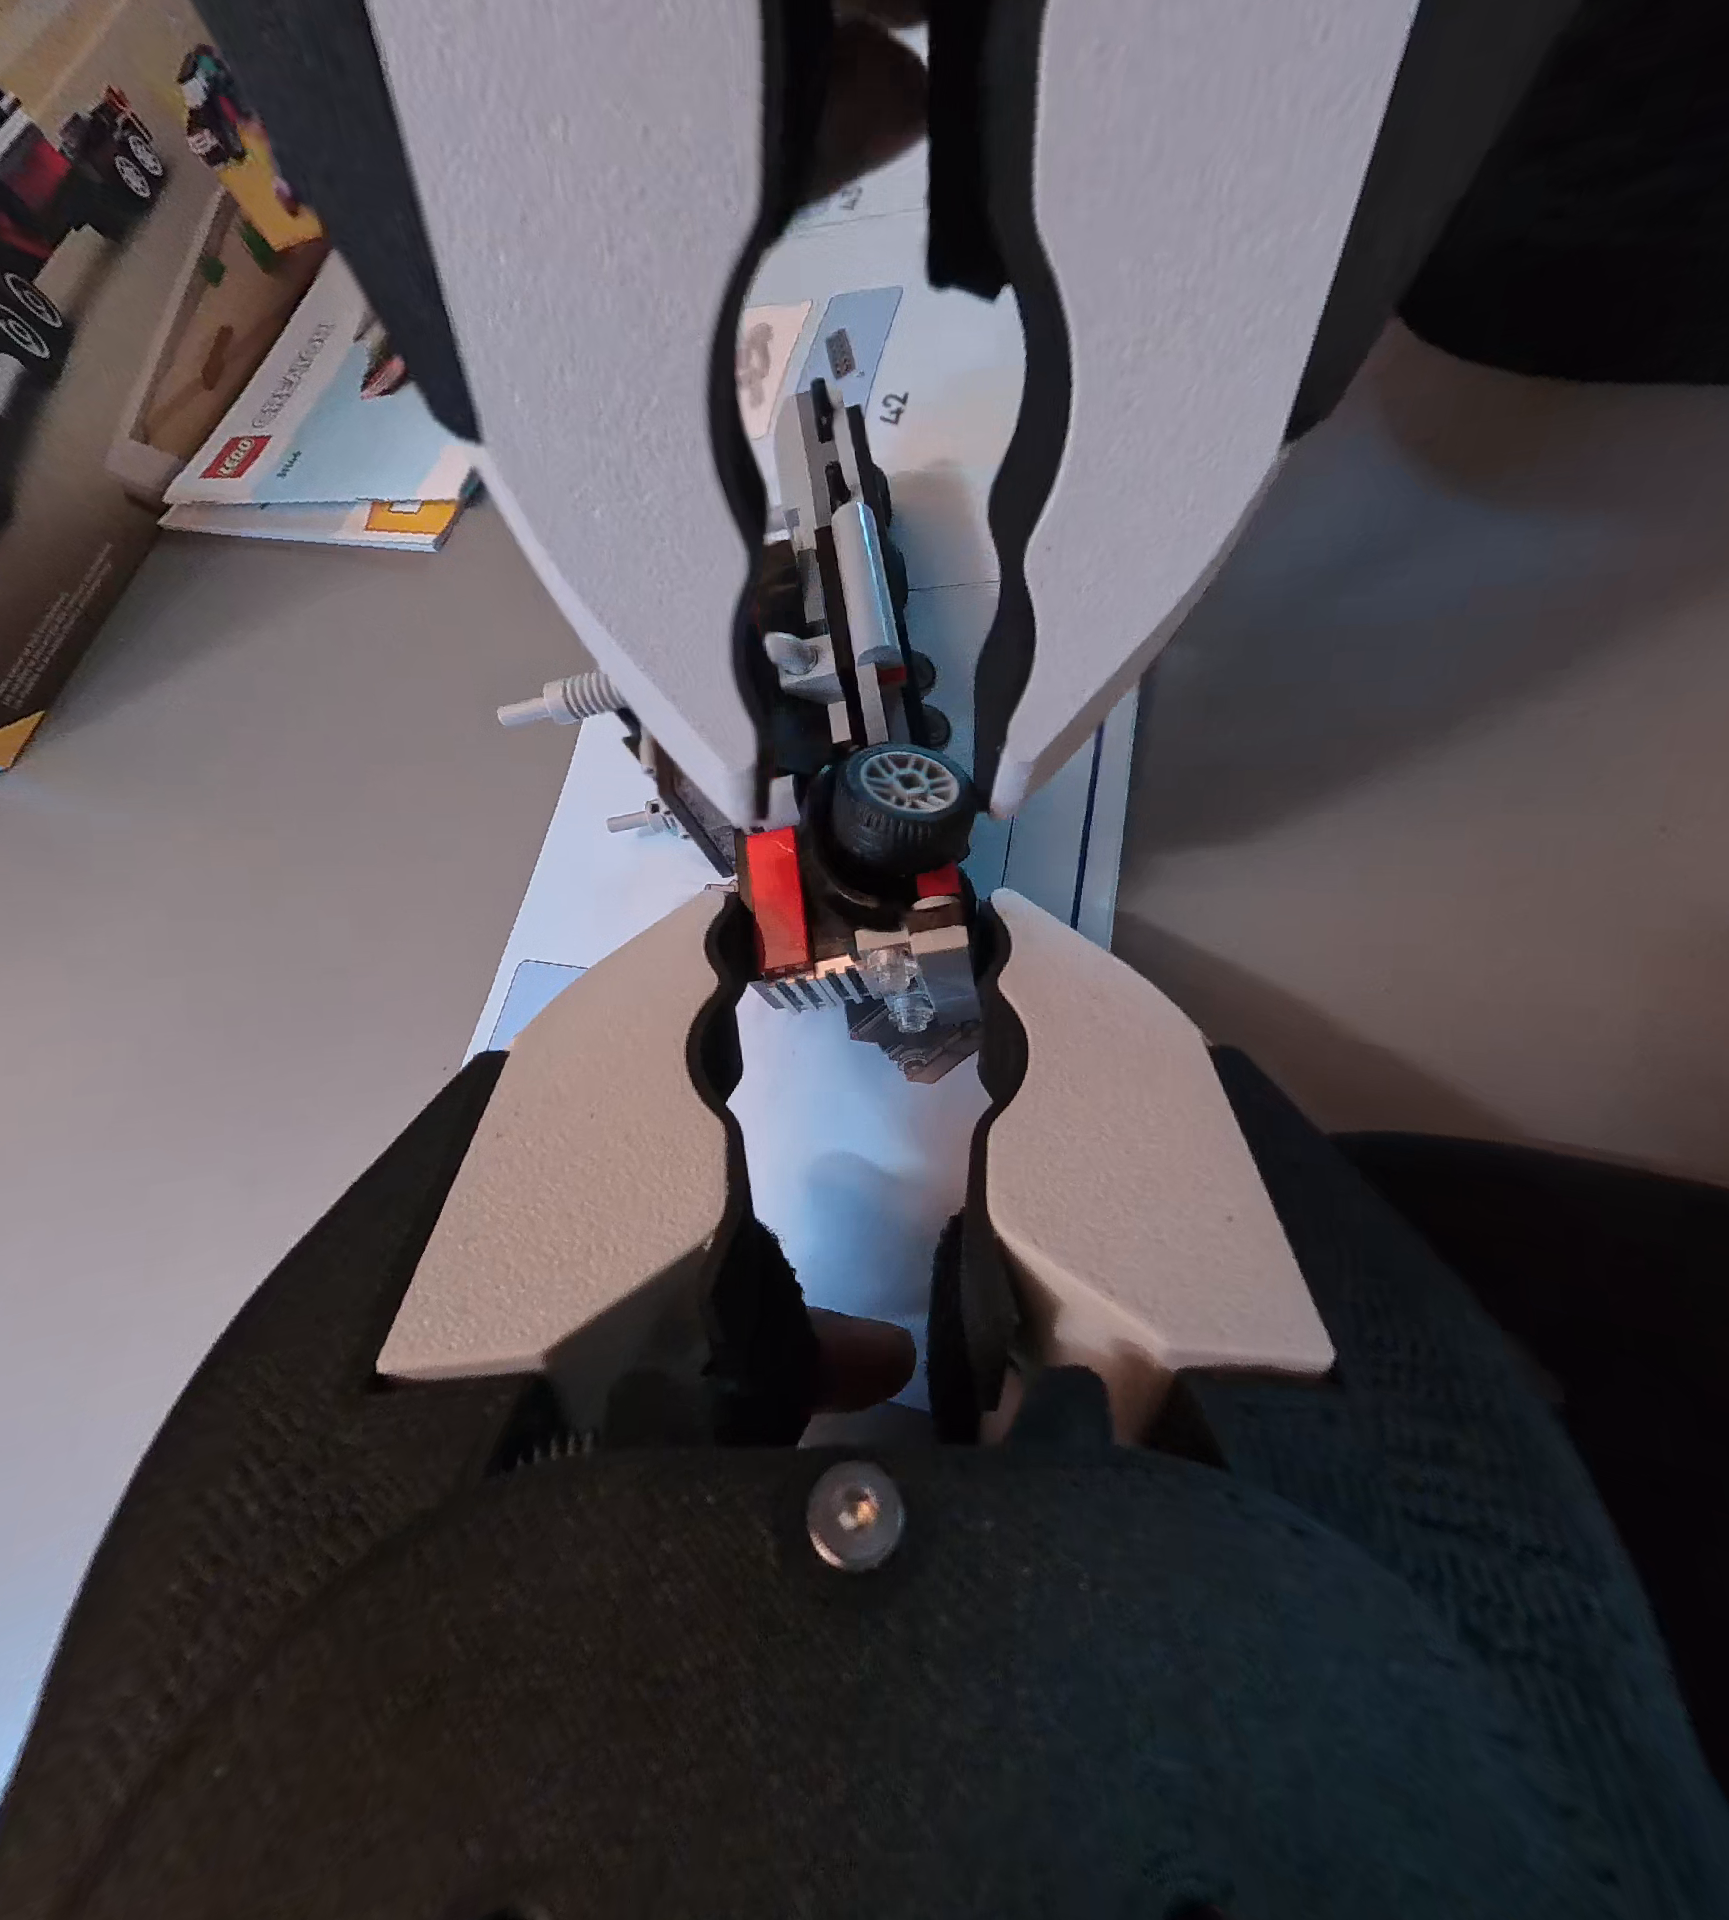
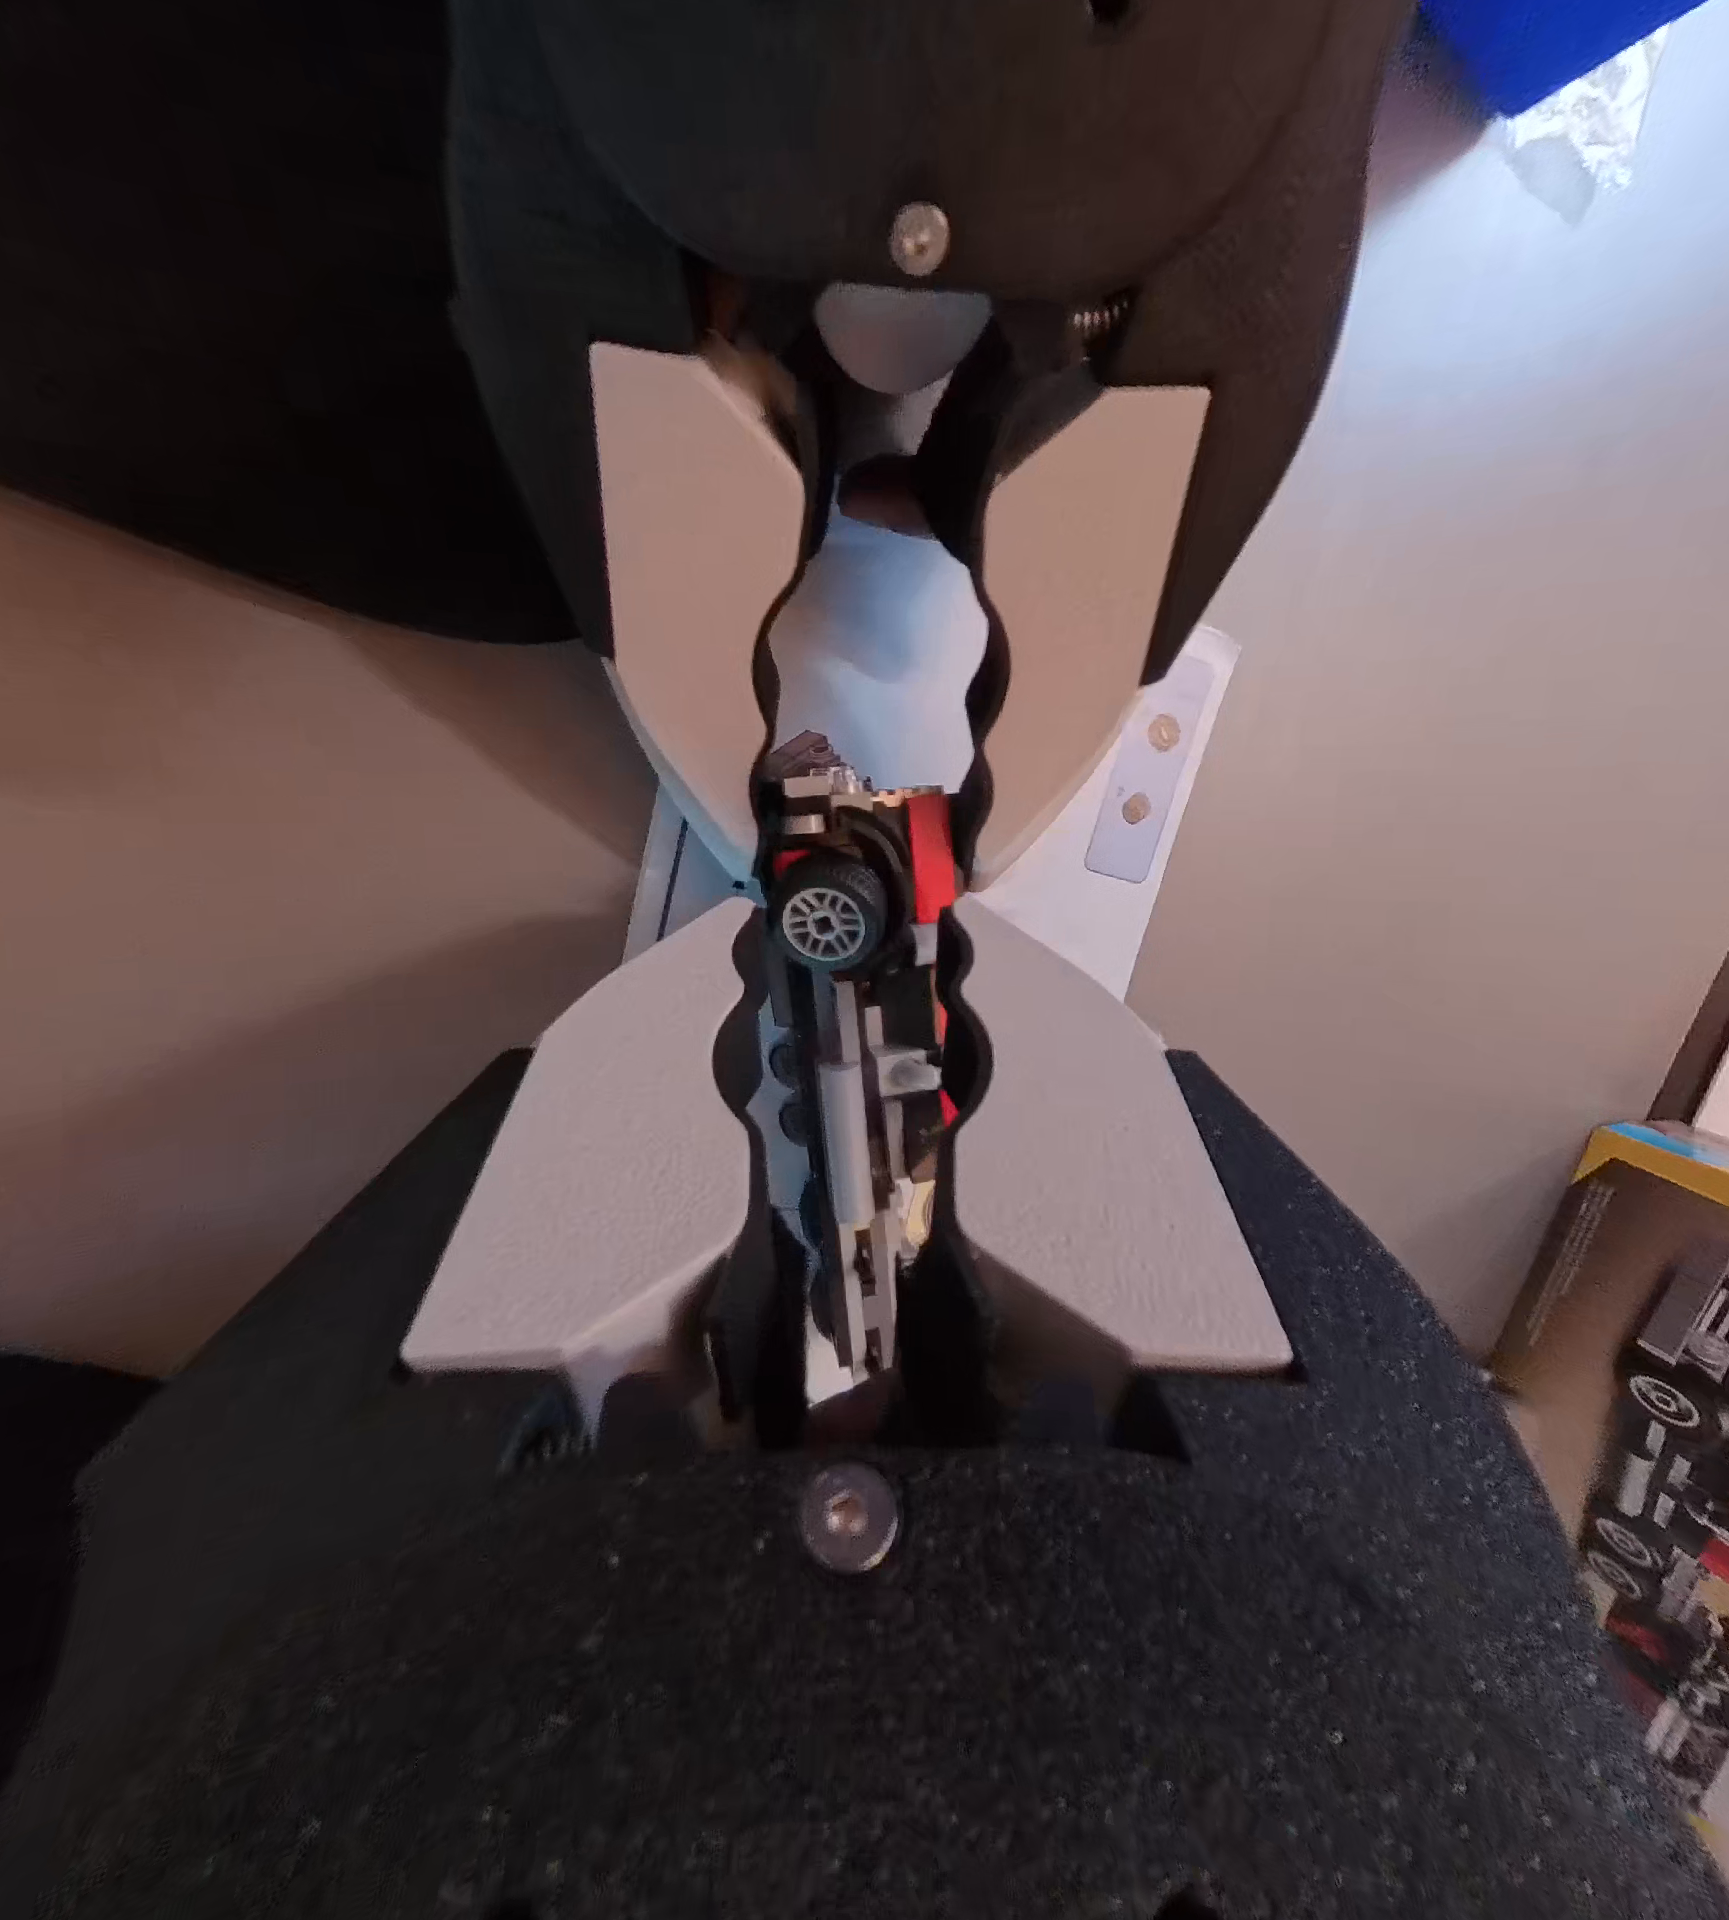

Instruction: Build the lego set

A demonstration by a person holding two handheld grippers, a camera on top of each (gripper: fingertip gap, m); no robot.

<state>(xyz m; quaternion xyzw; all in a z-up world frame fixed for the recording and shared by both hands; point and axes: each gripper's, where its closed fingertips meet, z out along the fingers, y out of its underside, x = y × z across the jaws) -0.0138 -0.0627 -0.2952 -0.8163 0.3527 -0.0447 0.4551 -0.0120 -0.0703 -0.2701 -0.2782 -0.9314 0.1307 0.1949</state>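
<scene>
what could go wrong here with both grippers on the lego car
1. The small black tyre with the grey rim sits right between the two grippers' tips, so a squeeze could knock it off.
2. The left gripper clamps only the red and grey front end of the lego car, which might snap off.

Glossy plastic model (image 1: 855, 831), matt textured tool fingers (image 1: 611, 1143), paper booklet (image 1: 320, 447)

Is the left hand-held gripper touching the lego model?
Touching. In the left wrist view, the left hand-held gripper has both fingertips pressed on the sides of the lego model.
</scene>
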